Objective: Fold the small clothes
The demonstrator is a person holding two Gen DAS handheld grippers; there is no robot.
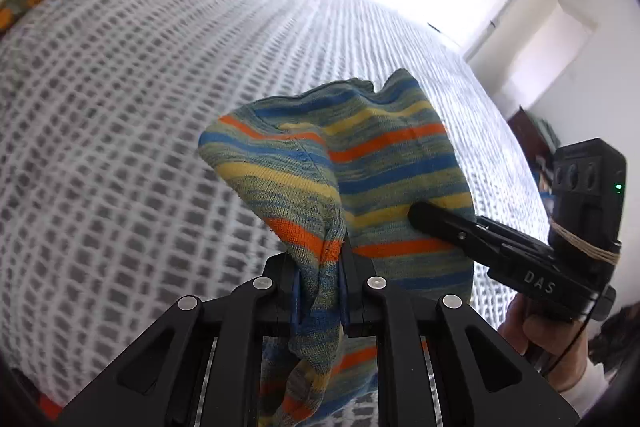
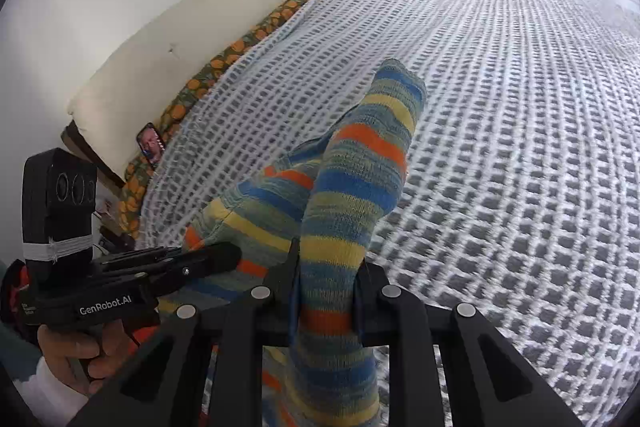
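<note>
1. Left hand-held gripper (image 1: 320, 287) is pinching a bunched edge of the striped sock (image 1: 380, 163); jaws pressed onto the fabric.
2. Right hand-held gripper (image 2: 326, 291) is clamping another part of the same sock, pads squeezing the knit.
3. Sock is hanging between both, lifted above the bed (image 2: 520, 147), not lying flat.
4. Judging progress: early, no neat fold showing; laying out and folding is remaining.

Stripy knit sock (image 1: 384, 163), bands of blue, yellow, orange and murky green. It's up off the bed, bunched and creased, one end flopped over, the rest hanging down loose.
</note>
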